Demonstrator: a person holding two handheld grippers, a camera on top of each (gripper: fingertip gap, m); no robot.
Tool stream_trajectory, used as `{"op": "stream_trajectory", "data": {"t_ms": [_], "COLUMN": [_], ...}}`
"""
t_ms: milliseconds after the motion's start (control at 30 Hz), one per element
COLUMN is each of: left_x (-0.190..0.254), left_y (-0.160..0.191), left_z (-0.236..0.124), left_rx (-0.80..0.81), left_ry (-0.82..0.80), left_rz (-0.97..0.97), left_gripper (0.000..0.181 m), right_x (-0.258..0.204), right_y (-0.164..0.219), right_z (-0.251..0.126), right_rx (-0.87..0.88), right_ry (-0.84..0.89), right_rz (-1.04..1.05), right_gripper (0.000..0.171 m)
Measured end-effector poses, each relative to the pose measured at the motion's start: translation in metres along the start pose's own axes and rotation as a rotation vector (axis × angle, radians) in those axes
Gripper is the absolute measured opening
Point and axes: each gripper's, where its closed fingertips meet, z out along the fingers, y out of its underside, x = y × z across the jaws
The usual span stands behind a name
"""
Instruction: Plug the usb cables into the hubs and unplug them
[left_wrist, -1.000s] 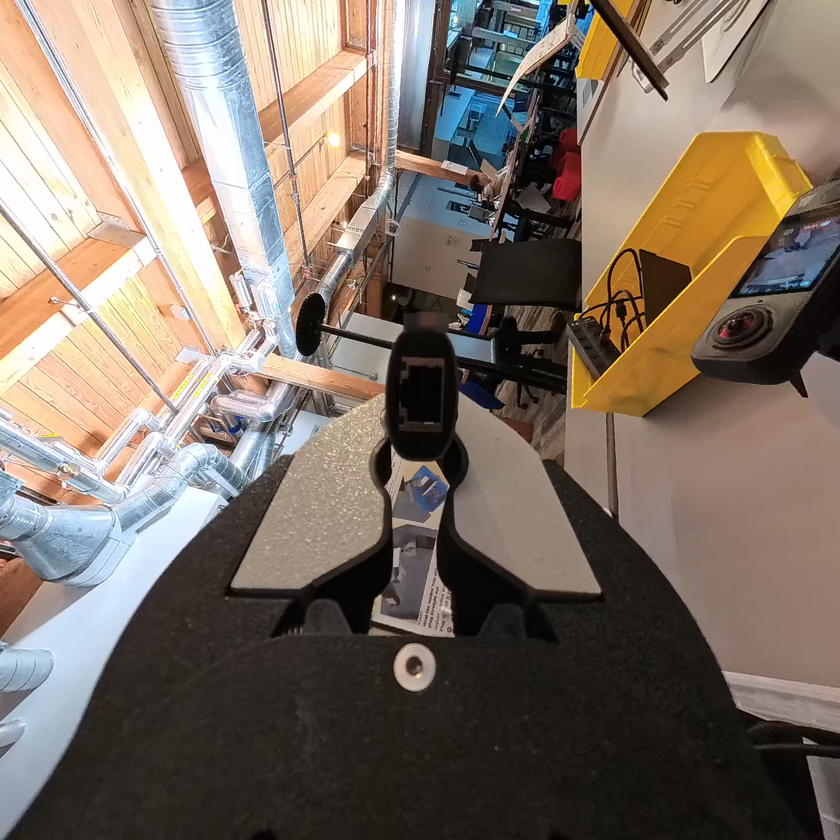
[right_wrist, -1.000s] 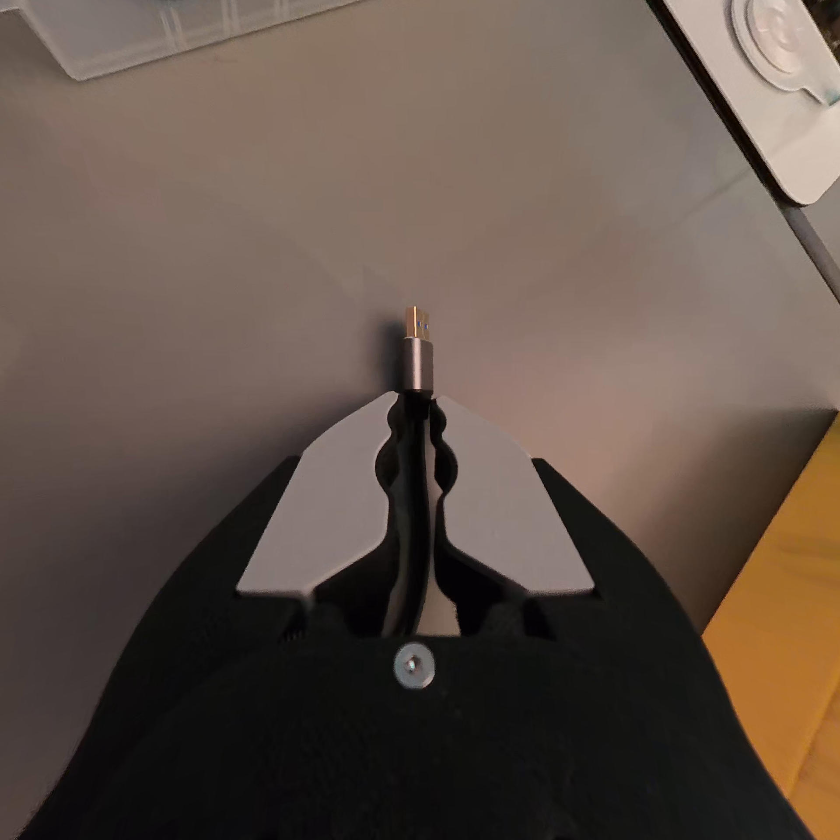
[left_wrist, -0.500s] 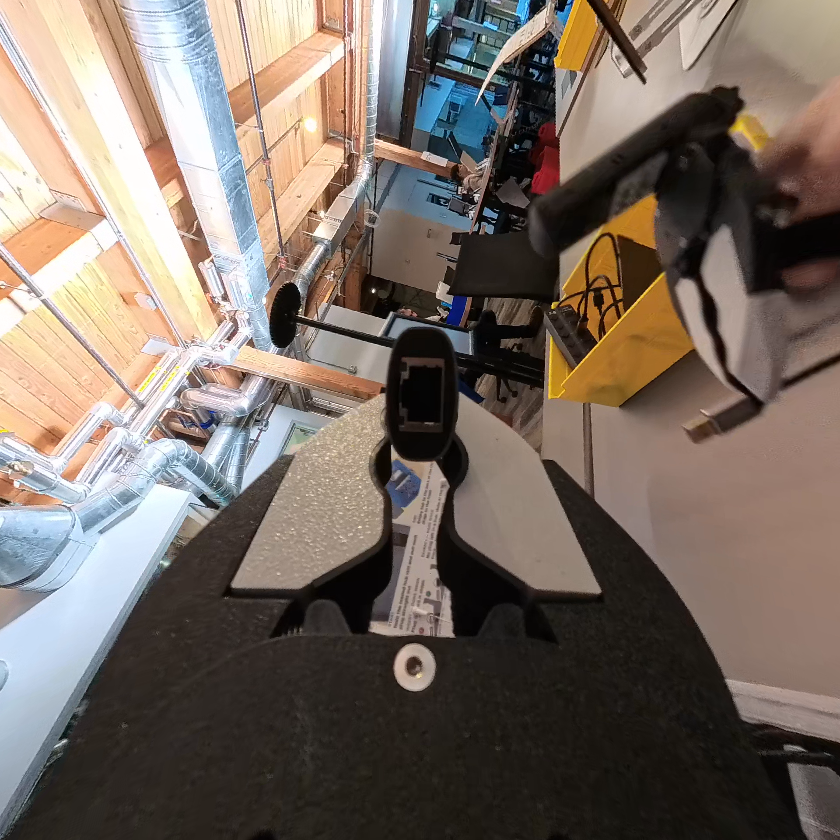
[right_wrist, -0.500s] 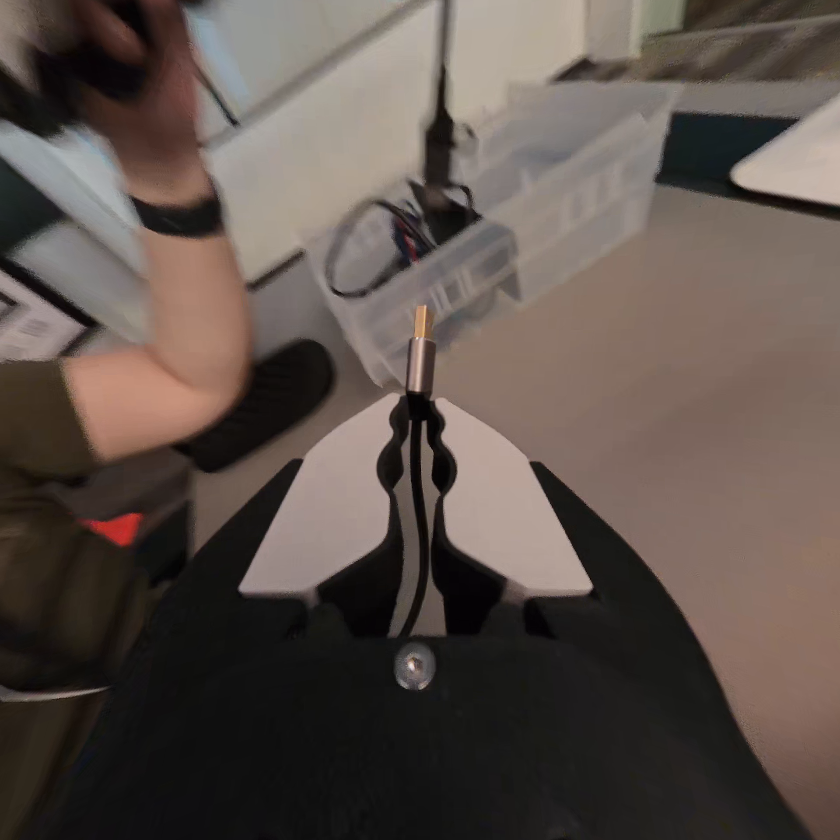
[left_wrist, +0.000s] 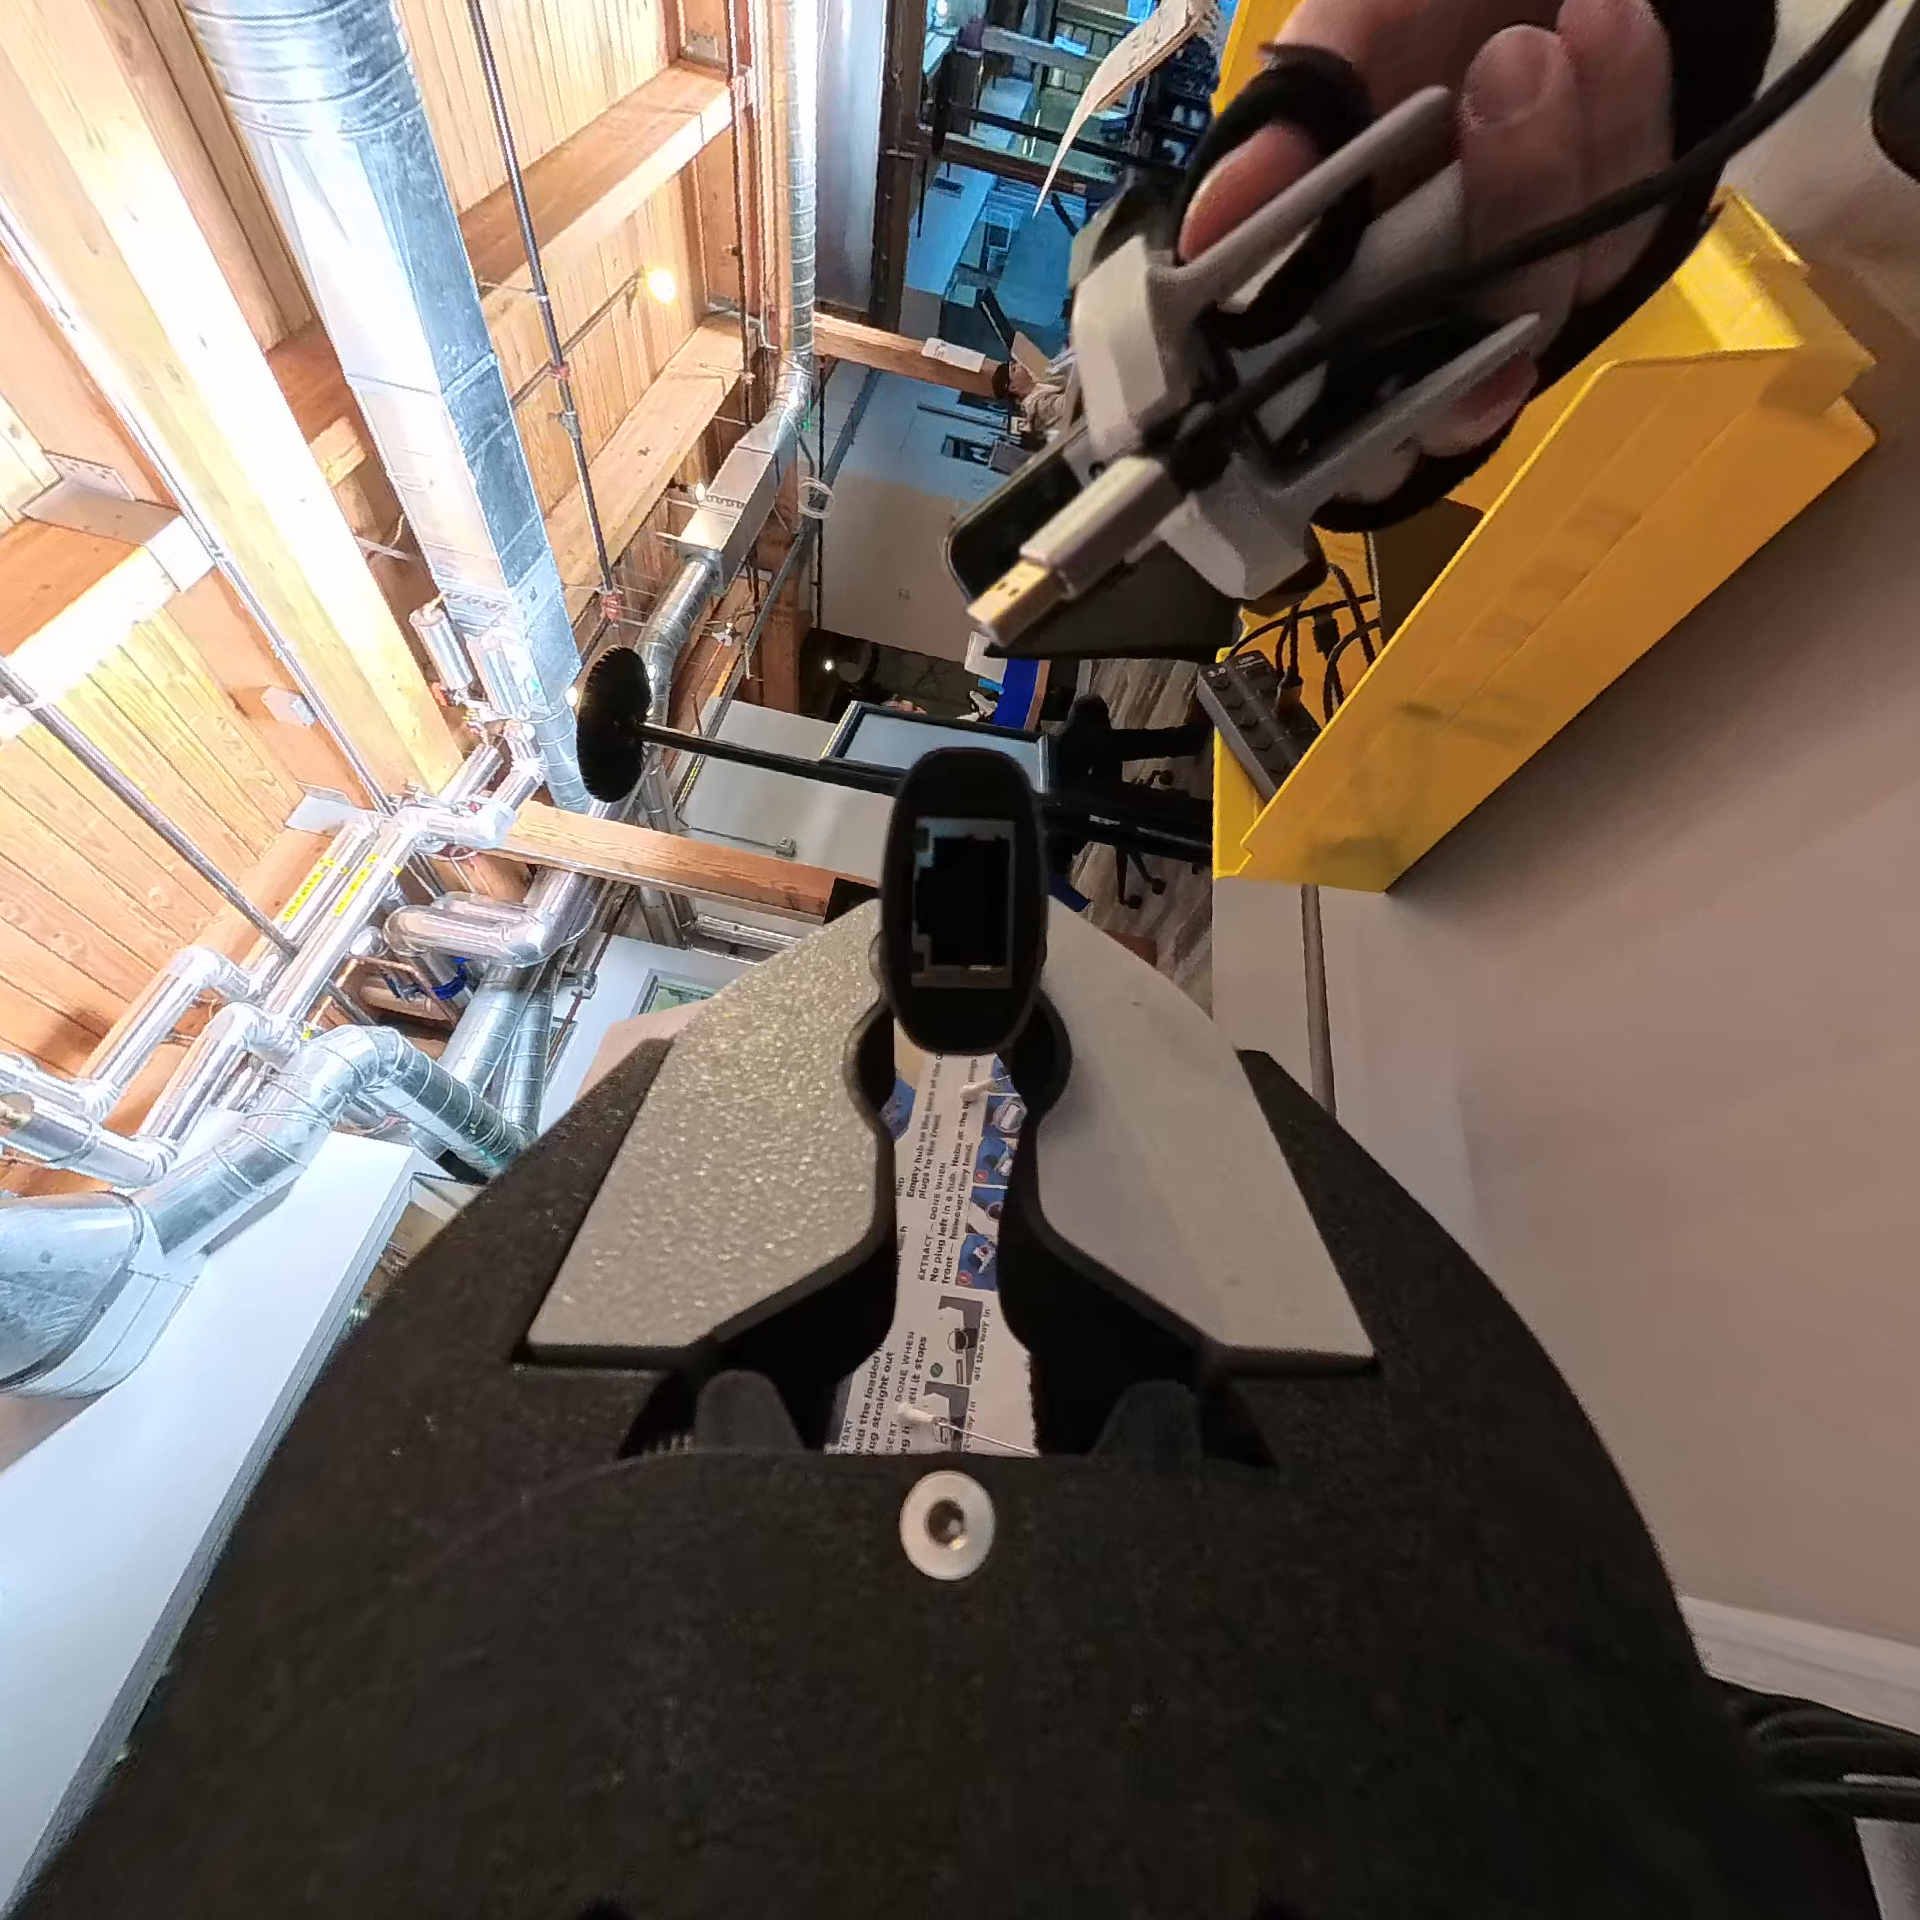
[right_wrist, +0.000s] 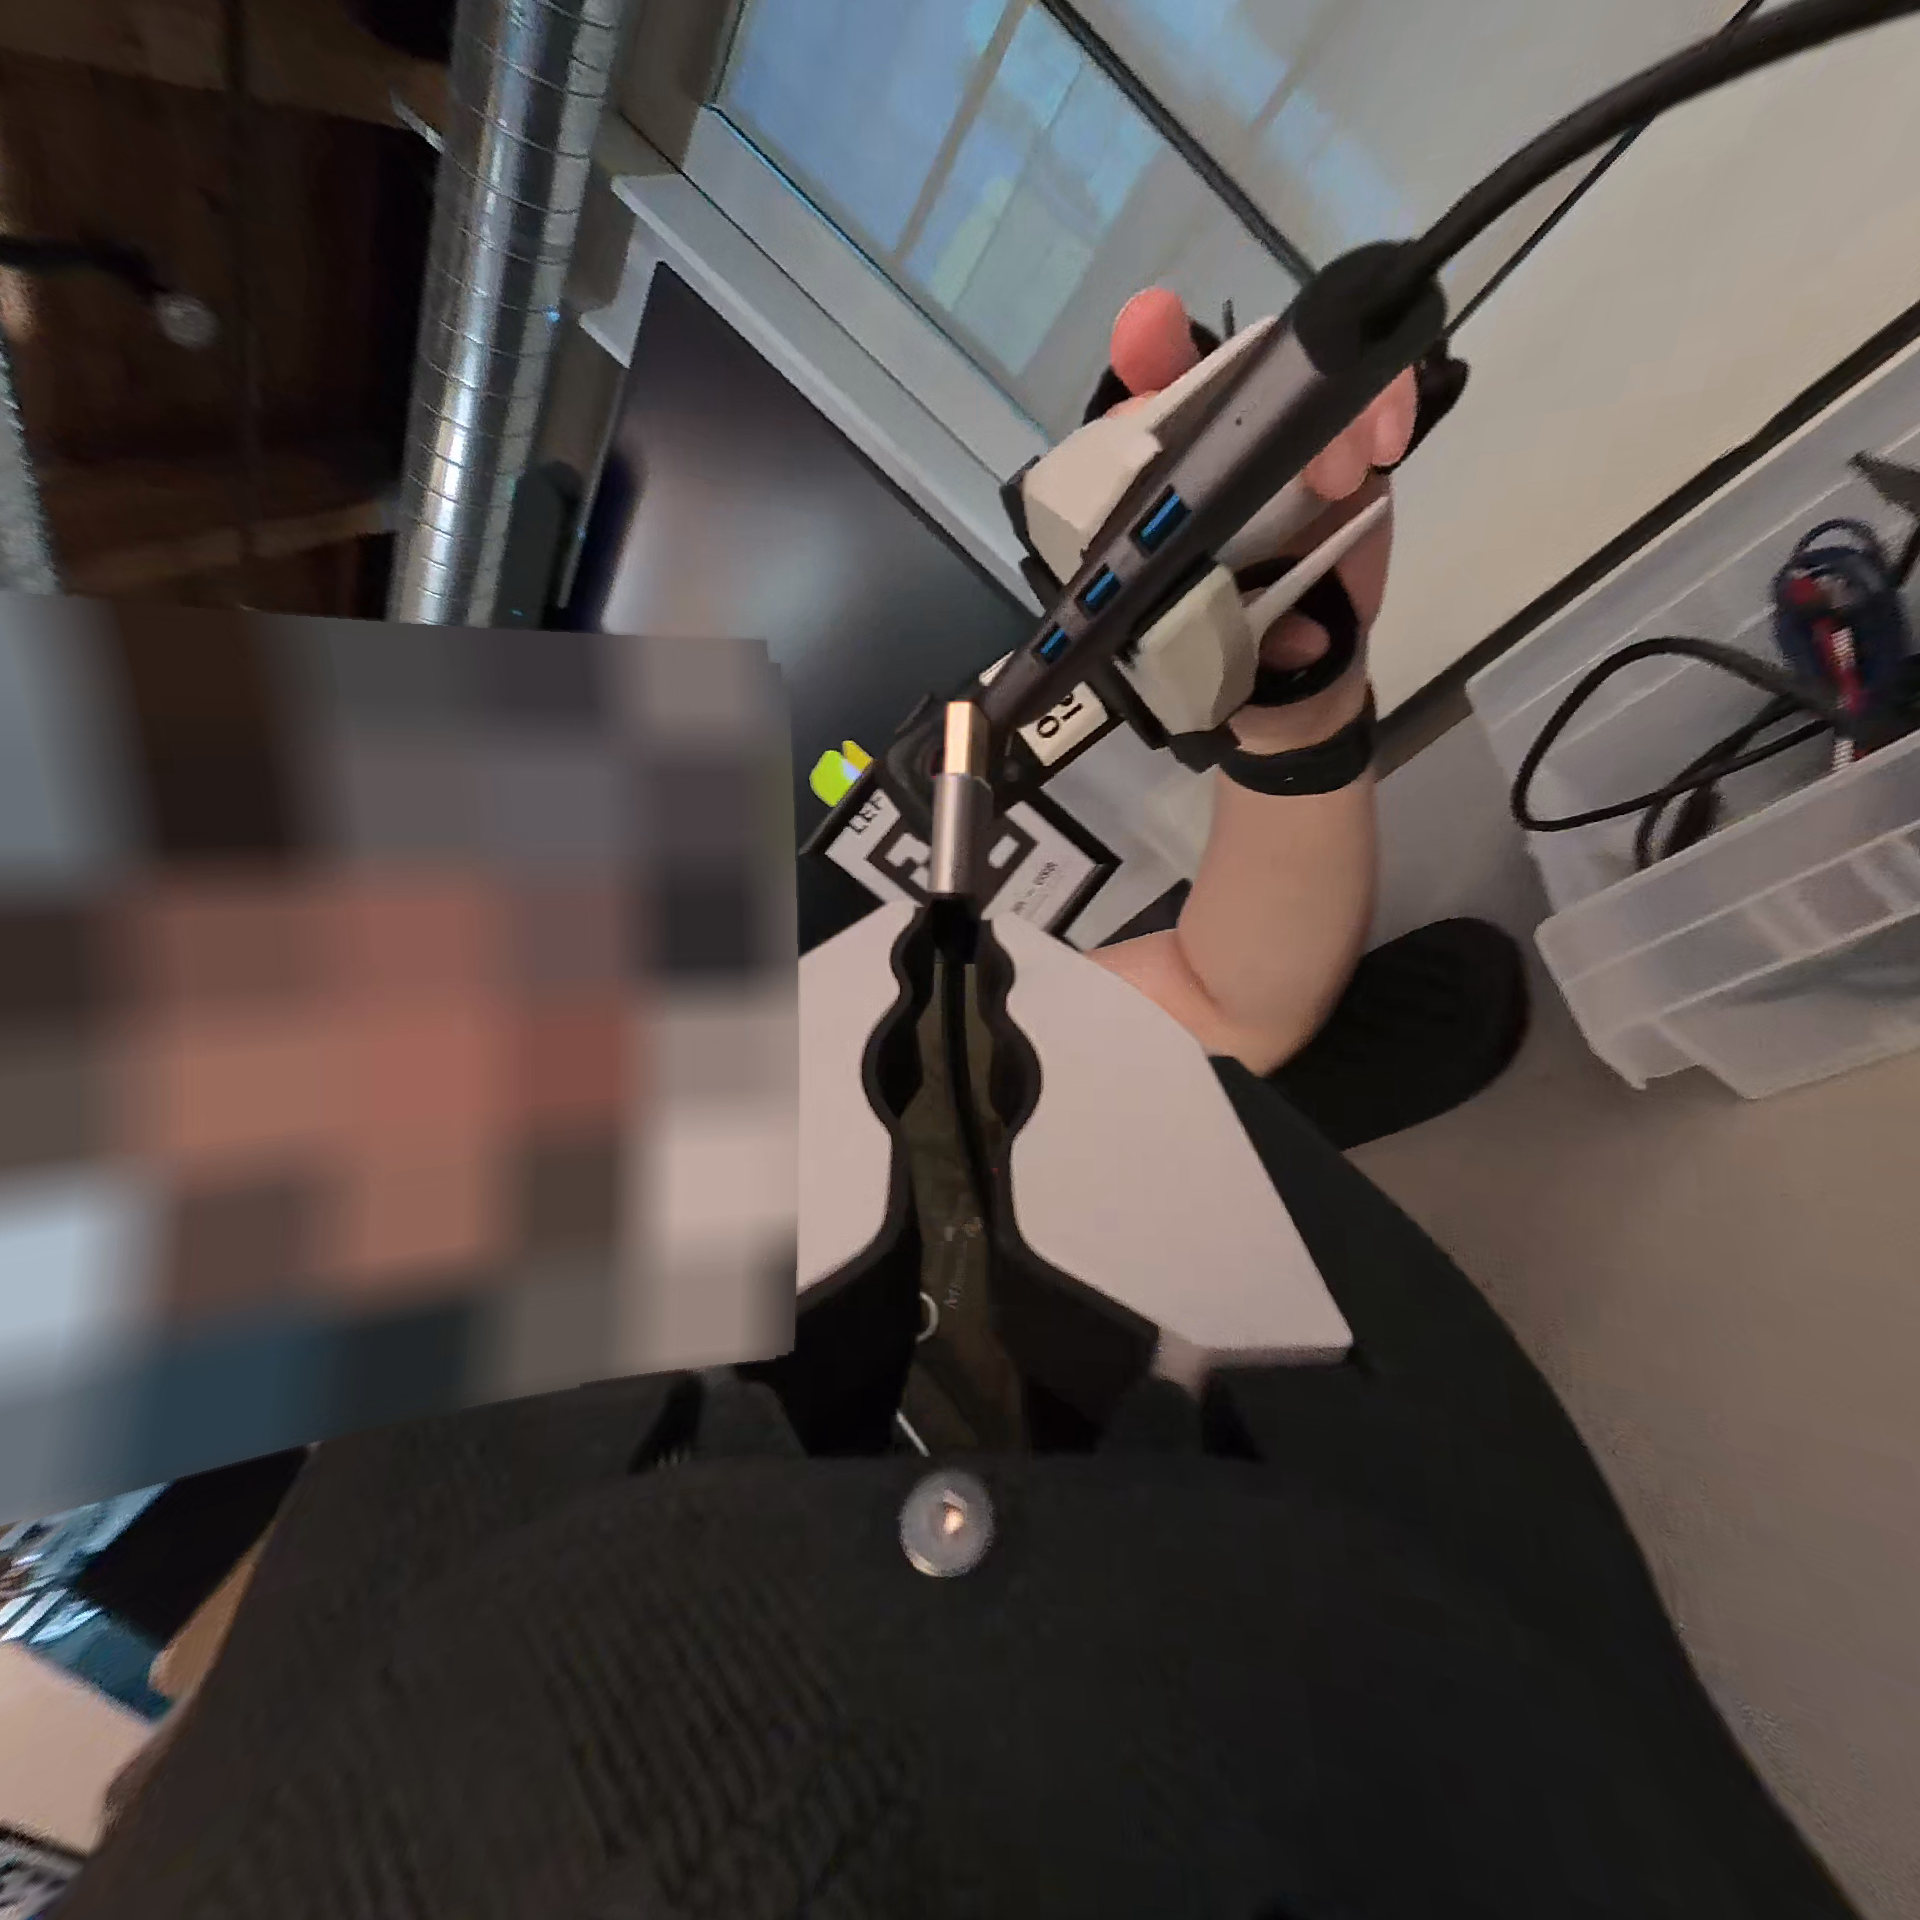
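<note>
right gripper (left_wrist: 1174, 488) nearer hub (left_wrist: 961, 904) | both jaws clamped: plug (right_wrist: 956, 810), hub | ports hidden

The hub (right_wrist: 1195, 540) is a slim grey bar with blue ports, held in the air, tilted. The USB plug (right_wrist: 958, 800), silver with a black cable, points at the hub's end, just short of it.

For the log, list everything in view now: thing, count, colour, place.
hub: one, dark grey with blue ports, in left gripper
plug: one, silver, in right gripper, tip near hub
yellow bin: one, on table, holds cables
clear bin: one, on table, holds cables
table: one, grey
ducts: several, silver, overhead
left gripper: black and grey, shut
right gripper: black and grey, shut
</note>
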Motion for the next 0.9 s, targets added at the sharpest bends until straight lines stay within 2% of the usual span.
{"op": "stream_trajectory", "data": {"t_ms": [200, 367, 900], "left_x": [0.003, 0.011, 0.016], "left_y": [-0.006, -0.013, -0.041], "left_z": [-0.007, -0.005, -0.009], "left_rx": [0.039, 0.023, 0.067], "left_ry": [0.026, 0.058, 0.075], "left_rz": [0.068, 0.151, 0.253], "left_gripper": [0.017, 0.017, 0.017], "right_x": [0.005, 0.01, -0.005], "right_y": [-0.007, 0.005, 0.024], "right_z": [0.004, 0.005, 0.014], "right_rx": [0.002, -0.004, -0.061], "right_ry": [-0.112, -0.21, -0.337], "right_rz": [0.156, 0.281, 0.391], "right_gripper": [0.008, 0.008, 0.007]}}
